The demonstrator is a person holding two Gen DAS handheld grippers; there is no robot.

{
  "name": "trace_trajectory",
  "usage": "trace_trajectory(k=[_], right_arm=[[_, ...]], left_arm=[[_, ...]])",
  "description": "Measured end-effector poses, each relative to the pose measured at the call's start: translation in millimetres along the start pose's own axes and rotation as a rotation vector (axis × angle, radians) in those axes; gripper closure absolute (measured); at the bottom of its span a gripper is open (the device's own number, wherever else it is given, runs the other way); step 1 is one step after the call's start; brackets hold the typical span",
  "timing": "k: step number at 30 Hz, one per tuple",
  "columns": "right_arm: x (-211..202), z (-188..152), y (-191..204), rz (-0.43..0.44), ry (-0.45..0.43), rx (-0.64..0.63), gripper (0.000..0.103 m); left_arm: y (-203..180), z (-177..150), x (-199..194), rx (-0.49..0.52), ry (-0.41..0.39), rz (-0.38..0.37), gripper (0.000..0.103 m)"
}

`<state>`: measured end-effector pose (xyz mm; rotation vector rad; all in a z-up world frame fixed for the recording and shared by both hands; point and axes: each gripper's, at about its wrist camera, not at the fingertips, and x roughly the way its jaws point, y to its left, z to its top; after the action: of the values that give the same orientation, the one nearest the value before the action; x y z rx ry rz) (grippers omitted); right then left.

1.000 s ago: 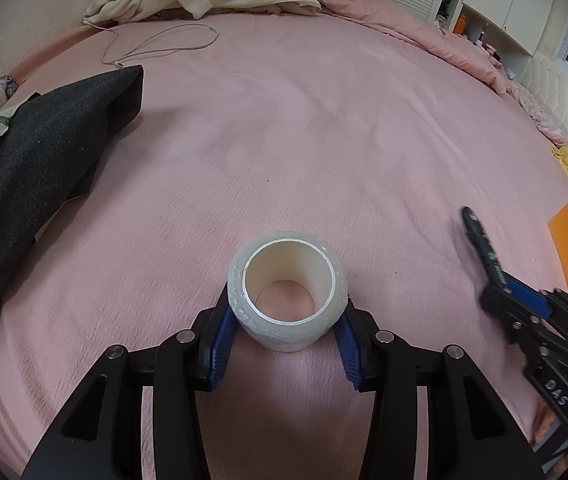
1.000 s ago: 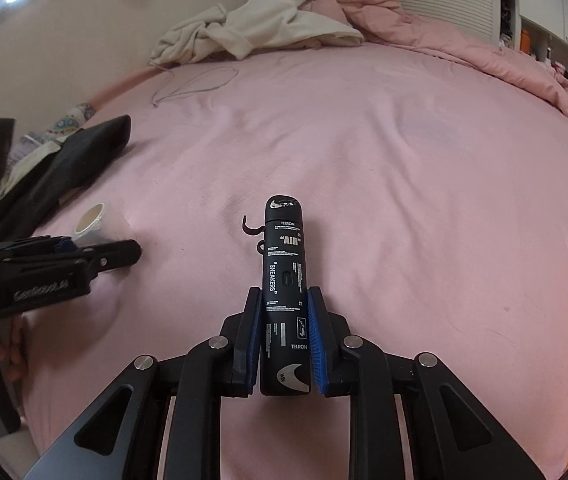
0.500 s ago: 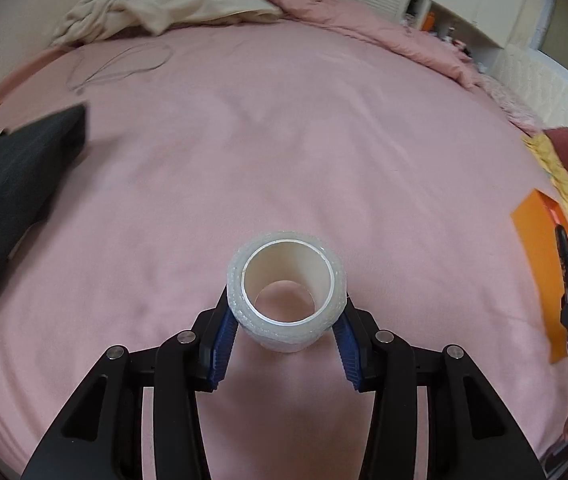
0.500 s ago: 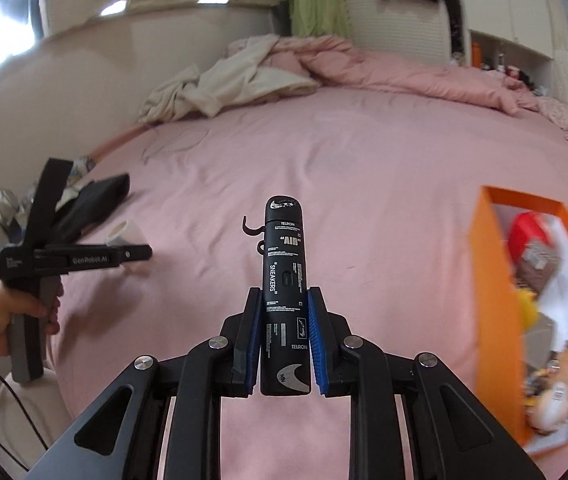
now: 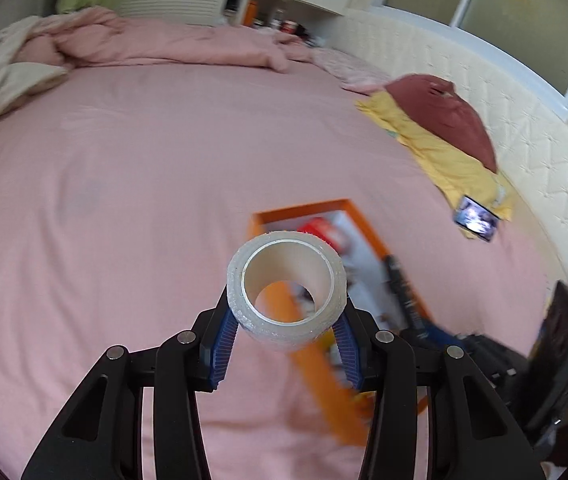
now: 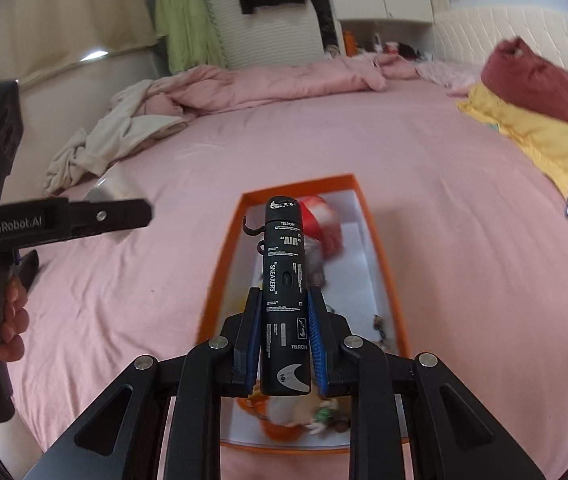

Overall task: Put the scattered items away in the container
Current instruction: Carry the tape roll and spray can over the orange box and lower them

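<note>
Two grippers, each loaded. Left gripper [image 5: 286,338]: blue pads [image 5: 223,340] clamped on a roll of clear tape [image 5: 286,290], low centre of the left wrist view, core facing the lens, well above the pink bedspread [image 5: 124,200]. Behind the roll, just right of centre: orange box [image 5: 308,206], open-topped, white inside, blurred, with a red item [image 5: 318,228] near its far end. Through the roll's core, a strip of the box's orange wall. Lower right of that view: right gripper [image 5: 404,292], dark and blurred, over the box's right wall. Upper right: maroon pillow [image 5: 444,120] lying on a yellow blanket [image 5: 440,160], with a lit phone [image 5: 477,218] at the blanket's lower edge.

Right gripper [image 6: 284,344] in its own view: jaws closed on a black cylinder [image 6: 285,292] printed "AIR" and "SNEAKERS", pointing away from the lens, a small hook [image 6: 253,229] on its left side. Directly beneath and beyond: orange box [image 6: 220,264], filling the centre of the frame, red item [image 6: 322,220] at its far end, small toys at the near end too blurred to name. Left edge of the frame: left gripper [image 6: 124,212], seen side-on, in a person's hand [image 6: 8,320], with a glimpse of the tape roll [image 6: 112,188] behind its fingers. Upper left: cream clothing [image 6: 124,132] heaped on the bed beside a rumpled pink duvet [image 6: 284,76].
</note>
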<state>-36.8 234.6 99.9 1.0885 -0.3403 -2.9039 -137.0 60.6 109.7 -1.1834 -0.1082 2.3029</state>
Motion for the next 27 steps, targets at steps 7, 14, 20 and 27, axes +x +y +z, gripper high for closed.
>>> trace_trajectory(k=[7,14,20,27], right_arm=[[14.9,-0.5,-35.1,0.059,0.044,0.1,0.083],[17.5,-3.3,-37.7,0.075,0.015,0.111,0.082],[18.8,-4.3,-39.5,0.07,-0.004,0.098,0.082],[18.3,-5.2,-40.4,0.068,-0.021,0.1,0.082]], left_arm=[[-39.3,11.1,53.3,0.025,0.087,0.012,0.057],[-38.7,10.4,82.3,0.028,0.143,0.076,0.057],[-40.2,12.2,91.9,0.043,0.162,0.103,0.057],[-35.9,16.6,100.7,0.022,0.165,0.119,0.057]])
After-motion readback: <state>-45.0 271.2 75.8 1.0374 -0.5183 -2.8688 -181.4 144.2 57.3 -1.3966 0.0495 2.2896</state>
